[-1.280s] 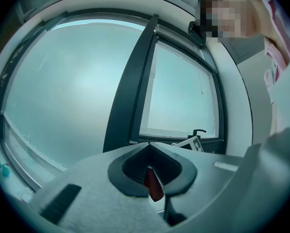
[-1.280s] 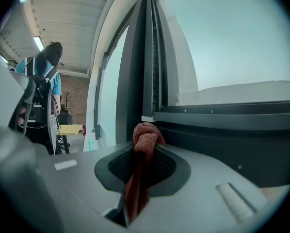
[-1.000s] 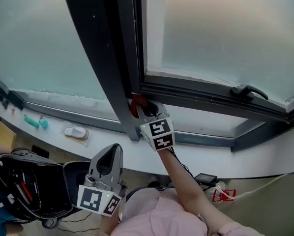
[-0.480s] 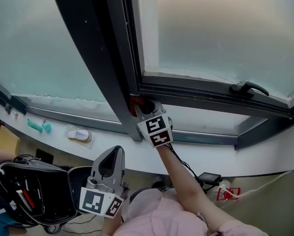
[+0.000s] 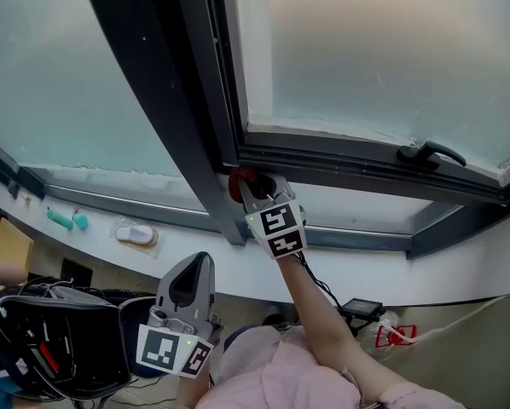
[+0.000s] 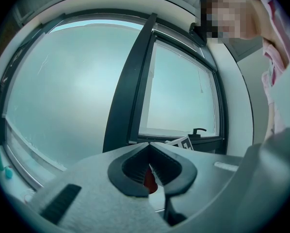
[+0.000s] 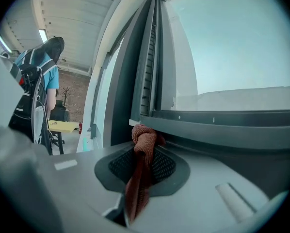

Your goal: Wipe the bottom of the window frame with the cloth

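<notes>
A red cloth is pinched in my right gripper, which is shut on it. The bunched end of the cloth presses against the bottom rail of the dark window frame, at its left corner beside the vertical mullion. My left gripper hangs low, below the sill, with its jaws together and nothing between them. In the left gripper view the red cloth shows far beyond the jaws.
A window handle sits on the bottom rail to the right. On the white sill lie a teal object and a small white dish. A black bag is at lower left. A person stands behind.
My right gripper with the cloth has shifted slightly along the bottom rail near the left corner. The left gripper has barely moved.
</notes>
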